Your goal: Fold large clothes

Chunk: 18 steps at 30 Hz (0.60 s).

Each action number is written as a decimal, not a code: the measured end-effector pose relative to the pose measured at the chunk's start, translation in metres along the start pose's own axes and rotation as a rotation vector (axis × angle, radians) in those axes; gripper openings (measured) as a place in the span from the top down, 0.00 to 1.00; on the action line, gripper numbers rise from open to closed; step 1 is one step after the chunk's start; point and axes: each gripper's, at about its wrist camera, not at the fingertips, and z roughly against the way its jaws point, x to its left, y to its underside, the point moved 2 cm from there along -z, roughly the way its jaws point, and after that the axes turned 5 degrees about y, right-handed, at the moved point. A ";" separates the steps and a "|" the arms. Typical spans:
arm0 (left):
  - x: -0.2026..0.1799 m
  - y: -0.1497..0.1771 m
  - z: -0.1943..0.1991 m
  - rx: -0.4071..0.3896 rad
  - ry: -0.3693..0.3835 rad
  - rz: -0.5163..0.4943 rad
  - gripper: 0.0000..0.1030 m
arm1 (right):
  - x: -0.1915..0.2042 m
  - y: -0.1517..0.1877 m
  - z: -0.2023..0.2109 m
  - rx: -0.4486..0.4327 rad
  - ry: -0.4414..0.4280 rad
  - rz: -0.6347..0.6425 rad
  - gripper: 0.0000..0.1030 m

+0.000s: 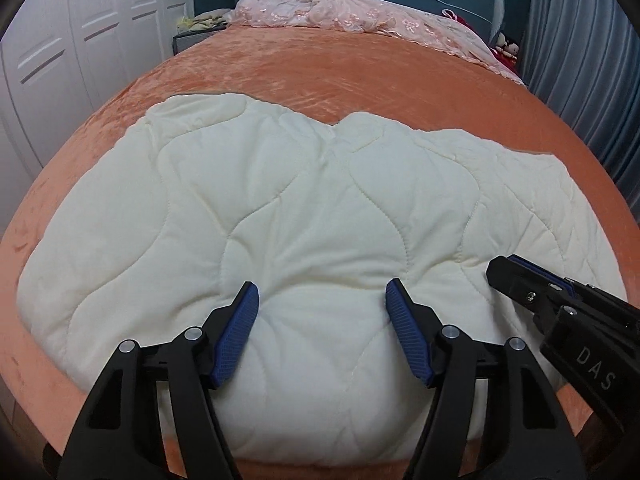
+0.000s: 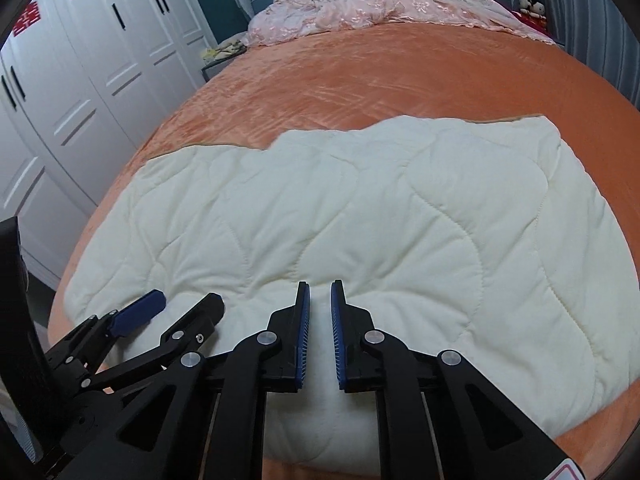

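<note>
A large cream quilted cloth (image 1: 320, 200) (image 2: 360, 200) lies spread flat across the near part of an orange bed cover (image 1: 320, 64) (image 2: 360, 72). My left gripper (image 1: 320, 286) stands open at the cloth's near edge, its blue pads (image 1: 240, 332) wide apart and pressed down on the fabric, which bulges between them. In the right wrist view the left gripper (image 2: 186, 302) shows at the lower left. My right gripper (image 2: 320, 286) is closed to a narrow slit on a ridge of the cloth, with creases running to its tips. Its closed tip (image 1: 504, 266) rests on the cloth to the right.
Crumpled pink embroidered bedding (image 1: 340, 12) lies at the blue headboard. White wardrobe doors (image 1: 80, 40) stand along the left side, with a small nightstand (image 1: 192, 36) beside the bed. A grey-blue curtain (image 1: 580, 60) hangs on the right, with plush toys (image 1: 506, 48) near it.
</note>
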 end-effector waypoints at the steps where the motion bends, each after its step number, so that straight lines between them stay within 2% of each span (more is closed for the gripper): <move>1: 0.008 0.004 0.009 -0.007 0.003 0.026 0.39 | 0.009 0.003 0.002 0.010 -0.020 0.012 0.91; 6: 0.055 0.021 0.055 -0.033 -0.060 0.103 0.40 | 0.039 0.024 -0.005 0.065 -0.056 0.066 0.91; 10: 0.113 0.036 0.076 -0.014 -0.061 0.271 0.34 | 0.041 0.033 -0.015 0.086 -0.044 0.052 0.91; 13: 0.146 0.047 0.068 0.021 -0.017 0.405 0.33 | 0.039 0.034 -0.022 0.098 -0.038 0.040 0.94; 18: 0.157 0.050 0.034 0.045 0.181 0.572 0.33 | 0.042 0.033 -0.027 0.106 -0.005 0.075 0.94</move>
